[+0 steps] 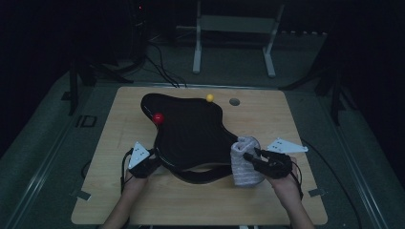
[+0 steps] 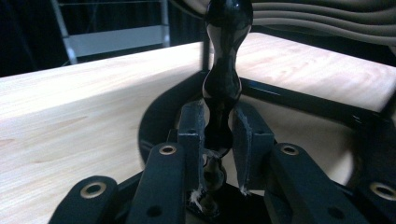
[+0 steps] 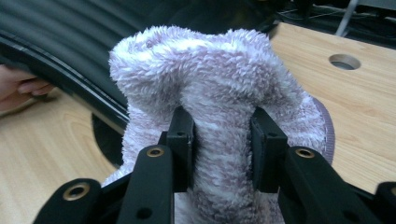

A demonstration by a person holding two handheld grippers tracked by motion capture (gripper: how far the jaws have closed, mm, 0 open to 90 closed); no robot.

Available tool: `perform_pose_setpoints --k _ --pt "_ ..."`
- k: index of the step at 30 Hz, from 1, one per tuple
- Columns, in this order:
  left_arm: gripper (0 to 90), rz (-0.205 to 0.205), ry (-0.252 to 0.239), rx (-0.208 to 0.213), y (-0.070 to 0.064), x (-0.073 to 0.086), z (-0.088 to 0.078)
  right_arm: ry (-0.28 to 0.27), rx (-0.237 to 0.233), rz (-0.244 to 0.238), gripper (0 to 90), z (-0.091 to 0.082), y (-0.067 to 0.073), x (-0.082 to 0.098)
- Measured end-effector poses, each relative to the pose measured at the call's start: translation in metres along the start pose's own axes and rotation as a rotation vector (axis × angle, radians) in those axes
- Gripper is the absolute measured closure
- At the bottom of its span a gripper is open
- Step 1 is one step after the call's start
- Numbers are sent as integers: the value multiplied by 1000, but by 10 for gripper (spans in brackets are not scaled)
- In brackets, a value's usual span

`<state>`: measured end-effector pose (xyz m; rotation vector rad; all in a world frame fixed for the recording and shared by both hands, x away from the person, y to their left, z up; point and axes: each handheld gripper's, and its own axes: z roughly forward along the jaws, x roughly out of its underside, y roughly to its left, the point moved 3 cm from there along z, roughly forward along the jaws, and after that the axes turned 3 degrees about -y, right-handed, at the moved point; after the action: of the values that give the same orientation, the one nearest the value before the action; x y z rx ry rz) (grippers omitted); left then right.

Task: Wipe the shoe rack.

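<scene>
A glossy black board with a wavy outline (image 1: 191, 129) lies on the wooden table (image 1: 267, 200), resting on a curved black base. My left gripper (image 1: 154, 157) is at its near-left edge. In the left gripper view that gripper (image 2: 219, 121) is shut on the board's thin black rim (image 2: 223, 84). A fluffy lilac-and-white cloth (image 1: 243, 167) is bunched against the board's near-right edge. My right gripper (image 1: 248, 156) reaches into it from the right. In the right gripper view the pads of this gripper (image 3: 222, 126) press into a fold of the cloth (image 3: 210, 70).
A red ball (image 1: 158, 118) sits on the board's far-left edge and a yellow ball (image 1: 209, 98) at its far edge. A round hole (image 1: 234, 101) is in the table behind. A white frame stands on the floor beyond the table. The other hand (image 3: 18, 86) shows past the board.
</scene>
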<state>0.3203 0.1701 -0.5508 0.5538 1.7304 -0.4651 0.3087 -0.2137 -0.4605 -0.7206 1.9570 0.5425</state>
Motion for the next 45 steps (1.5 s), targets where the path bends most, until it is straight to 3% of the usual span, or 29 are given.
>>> perform_pose_setpoints --k 10,12,18,21,23,29,33,39,45 --pt "750 1 -3 65 -19 2 -6 3 29 29 681 4 -27 -4" --pt "750 30 1 68 -22 1 -7 -2 43 30 686 5 -30 -5" --pt "742 37 6 68 -25 1 -6 -7 68 26 695 12 -39 -8" --pt "627 3 14 48 -23 -4 -8 -6 64 26 695 13 -40 -9" --pt "588 -3 -8 41 -23 -13 -14 -9 63 24 695 13 -40 -9" --pt "565 -25 -140 49 -21 -56 -33 -12 63 31 697 13 -41 -4" --pt "533 6 -149 40 -19 -75 -35 -8 68 29 698 12 -40 -5" --pt "596 -6 -156 67 -23 -80 -30 -14 78 27 710 10 -36 -5" --pt "738 17 -170 69 -27 -85 -30 -70 38 -6 711 -6 -13 -10"
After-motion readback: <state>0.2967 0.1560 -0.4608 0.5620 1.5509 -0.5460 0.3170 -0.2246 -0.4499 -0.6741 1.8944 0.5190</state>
